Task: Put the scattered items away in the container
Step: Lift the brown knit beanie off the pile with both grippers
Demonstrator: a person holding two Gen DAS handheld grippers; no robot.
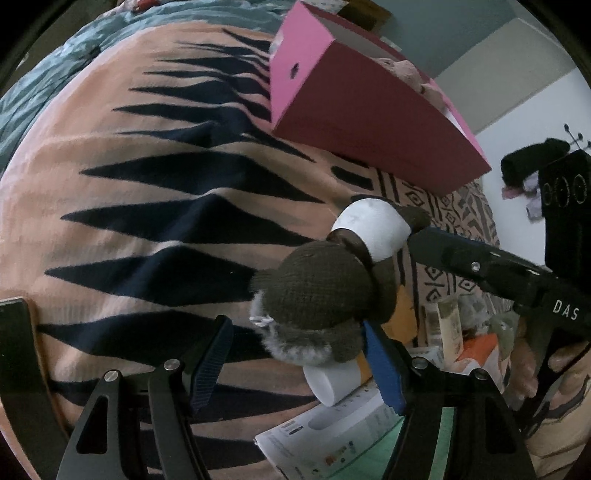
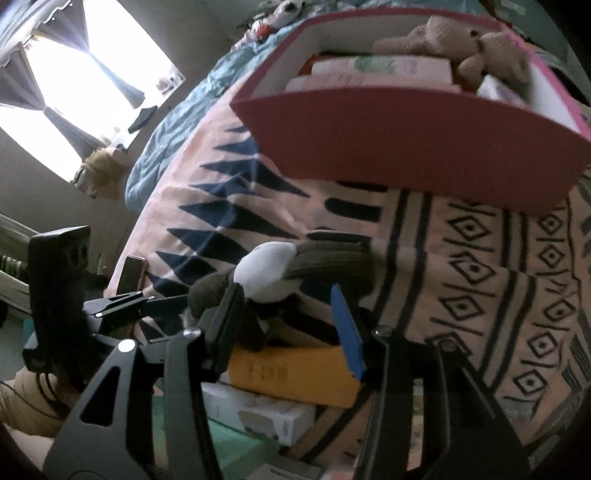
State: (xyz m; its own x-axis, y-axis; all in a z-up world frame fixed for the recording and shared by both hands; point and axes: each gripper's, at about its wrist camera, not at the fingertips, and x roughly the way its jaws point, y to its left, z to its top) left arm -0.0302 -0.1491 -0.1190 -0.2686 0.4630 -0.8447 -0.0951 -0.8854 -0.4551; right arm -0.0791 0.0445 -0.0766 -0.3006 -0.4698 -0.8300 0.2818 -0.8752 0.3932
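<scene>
The pink cardboard box [image 2: 406, 155] on the patterned bedspread [image 1: 129, 184] already holds beige knitted bears [image 2: 480, 48] and cartons, while the dark knitted toy with a white band [image 1: 325, 295] lies on scattered boxes near the bed's edge between the unclenched left gripper [image 1: 295, 365], and the right gripper [image 2: 286, 325] stands released, not pressing it.

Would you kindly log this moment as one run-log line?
left gripper: open around brown knitted toy | right gripper: open, toy between fingers | pink box: partly filled | toy: not yet boxed

A bright curtained window [image 2: 79, 74] glares beside a grey wall [image 2: 207, 29]; a peach, navy-patterned bedspread [image 1: 122, 192] covers the bed.
</scene>
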